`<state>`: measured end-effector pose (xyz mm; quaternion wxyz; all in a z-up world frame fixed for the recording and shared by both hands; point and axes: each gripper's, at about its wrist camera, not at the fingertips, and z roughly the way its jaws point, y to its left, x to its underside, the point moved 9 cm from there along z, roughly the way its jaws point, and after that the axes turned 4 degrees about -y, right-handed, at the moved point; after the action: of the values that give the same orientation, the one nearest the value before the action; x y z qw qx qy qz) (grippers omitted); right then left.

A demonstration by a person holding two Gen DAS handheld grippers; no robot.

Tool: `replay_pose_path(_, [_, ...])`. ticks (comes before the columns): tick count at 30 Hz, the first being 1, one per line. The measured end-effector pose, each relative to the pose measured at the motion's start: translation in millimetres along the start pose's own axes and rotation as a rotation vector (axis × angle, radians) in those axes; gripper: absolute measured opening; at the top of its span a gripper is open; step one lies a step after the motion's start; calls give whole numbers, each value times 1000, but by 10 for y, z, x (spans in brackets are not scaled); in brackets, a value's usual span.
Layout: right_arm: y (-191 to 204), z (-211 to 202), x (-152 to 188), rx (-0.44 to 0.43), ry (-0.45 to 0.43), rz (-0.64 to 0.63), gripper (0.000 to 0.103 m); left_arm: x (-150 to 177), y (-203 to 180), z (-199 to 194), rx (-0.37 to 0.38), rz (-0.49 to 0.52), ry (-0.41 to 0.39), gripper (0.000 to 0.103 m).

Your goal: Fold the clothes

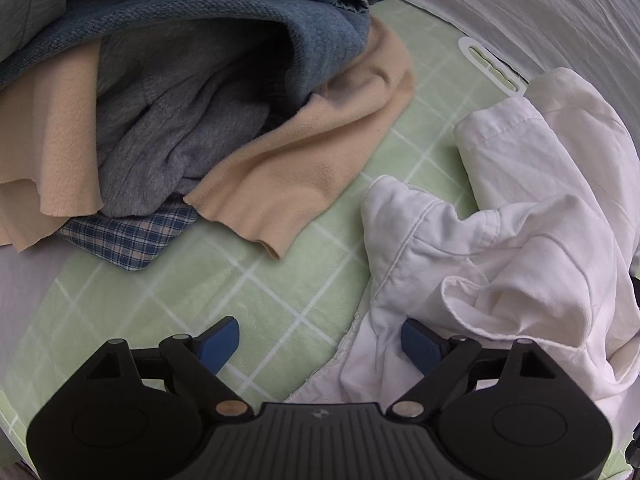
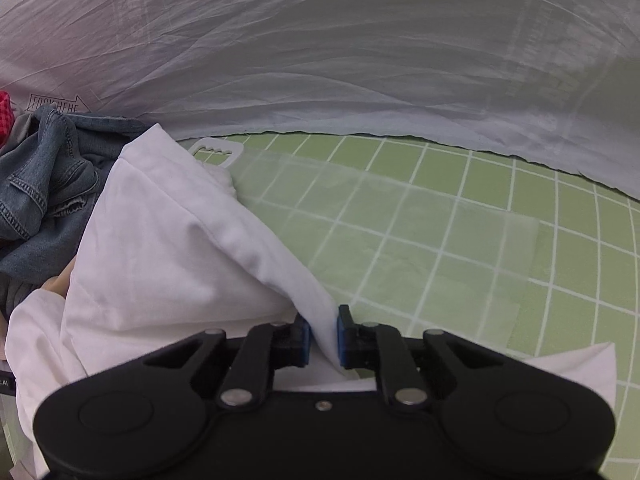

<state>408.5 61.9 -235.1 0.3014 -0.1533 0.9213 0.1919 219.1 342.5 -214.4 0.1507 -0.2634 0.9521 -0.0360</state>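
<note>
Clamping a fold of the crumpled white cotton shirt (image 2: 168, 248), the right gripper (image 2: 323, 338) has its blue pads pressed on the cloth. Left gripper (image 1: 320, 344) jaws stand wide apart, nothing between them; one pad rests over the shirt's edge. Shirt lies on the green grid-lined mat (image 1: 192, 304). Beside it: a heap of beige fleece (image 1: 312, 152), grey knit (image 1: 176, 128), denim (image 2: 44, 184).

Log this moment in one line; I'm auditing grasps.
left gripper: open, over white garment edge | right gripper: shut on white garment | mat: green grid
</note>
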Motion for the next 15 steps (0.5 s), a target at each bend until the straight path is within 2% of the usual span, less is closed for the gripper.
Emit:
replay_pose_path(4, [-350,-303,41,140,-73,30,5,-22,-23,37,1,6,-9,92])
replay_pose_path(8, [-902,-783,208,298,-128,176,4,-34,-25,43,-1,16,-20,93])
replay_pose_path(12, [-1594,-1550,562,545,-187,334,4,-38,-47,46,-2,27,-30,95])
replay_pose_path(15, [-1965,-2195,872,731,-245,448,4,-47,-64,57,-2,33,-36,96])
